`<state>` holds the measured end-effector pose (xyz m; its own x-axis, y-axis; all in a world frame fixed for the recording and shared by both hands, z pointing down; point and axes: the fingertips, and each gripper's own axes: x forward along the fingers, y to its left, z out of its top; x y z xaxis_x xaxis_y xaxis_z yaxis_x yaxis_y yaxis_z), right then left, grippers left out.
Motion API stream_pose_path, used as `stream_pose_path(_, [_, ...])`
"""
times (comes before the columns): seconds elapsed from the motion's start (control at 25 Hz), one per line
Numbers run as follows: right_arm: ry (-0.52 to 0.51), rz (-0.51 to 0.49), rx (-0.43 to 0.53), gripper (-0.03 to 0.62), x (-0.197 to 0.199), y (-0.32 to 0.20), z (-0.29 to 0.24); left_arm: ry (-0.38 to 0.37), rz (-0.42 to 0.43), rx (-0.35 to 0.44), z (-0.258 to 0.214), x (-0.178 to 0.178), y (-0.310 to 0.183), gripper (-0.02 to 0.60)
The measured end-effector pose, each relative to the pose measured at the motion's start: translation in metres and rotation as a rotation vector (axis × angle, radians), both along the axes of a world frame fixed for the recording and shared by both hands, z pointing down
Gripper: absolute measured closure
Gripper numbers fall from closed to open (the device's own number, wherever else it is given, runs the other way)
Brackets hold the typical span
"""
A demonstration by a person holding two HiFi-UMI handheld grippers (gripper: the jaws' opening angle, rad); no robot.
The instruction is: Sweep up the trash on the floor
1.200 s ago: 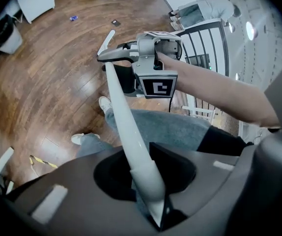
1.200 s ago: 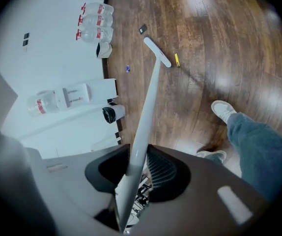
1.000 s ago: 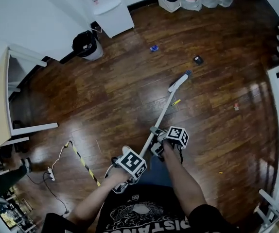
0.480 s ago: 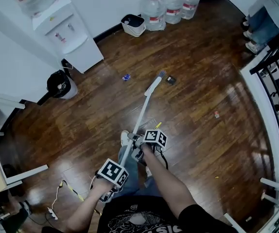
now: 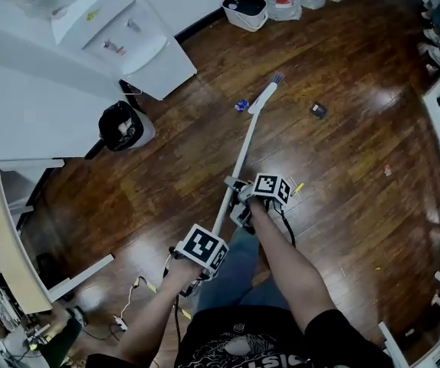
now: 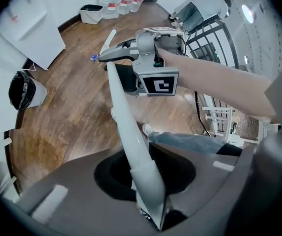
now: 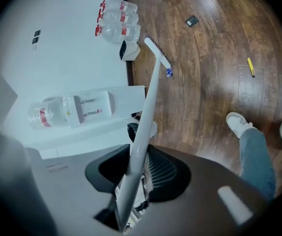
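Both grippers are clamped on the broom (image 5: 244, 148): the left gripper (image 6: 148, 200) pinches the top end of the white handle, and the right gripper (image 7: 126, 205) is closed around it lower down, nearer the head. The handle's long axis runs away from the person toward the wall. The head sits just beside the blue scrap (image 5: 241, 104), which lies on the water dispenser (image 5: 128, 37) side. Whether the bristles touch the floor is hard to tell. The black piece (image 5: 318, 110) lies well apart on the other side, and a yellow piece (image 5: 298, 188) is near the right gripper. I judge 1 pull toward the person would gather the blue scrap. The dispenser and the bin (image 5: 124, 126) crowd the left, while bare floor lies open to the right.
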<state>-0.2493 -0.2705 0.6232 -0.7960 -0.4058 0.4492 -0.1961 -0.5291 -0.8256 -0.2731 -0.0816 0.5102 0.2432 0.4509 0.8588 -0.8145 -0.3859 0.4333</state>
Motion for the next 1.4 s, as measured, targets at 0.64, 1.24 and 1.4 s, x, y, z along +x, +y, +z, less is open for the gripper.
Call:
stream_pose_path(0.64, [-0.068,0.047,-0.075,0.493,-0.078,-0.094,0.066,-0.213,0.207,0.019,0.059,-0.088,-0.109,0.504])
stream_pose_path(1.24, [-0.084,0.123,-0.159,0.496,-0.048,-0.037,0.083,-0.117,0.258,-0.07,0.064,-0.067,-0.058,0.499])
stream_pose_path(1.4, [-0.08,0.143,-0.177,0.496,-0.028,-0.001,0.08,-0.115,0.291,-0.08,0.058,-0.053,-0.029,0.499])
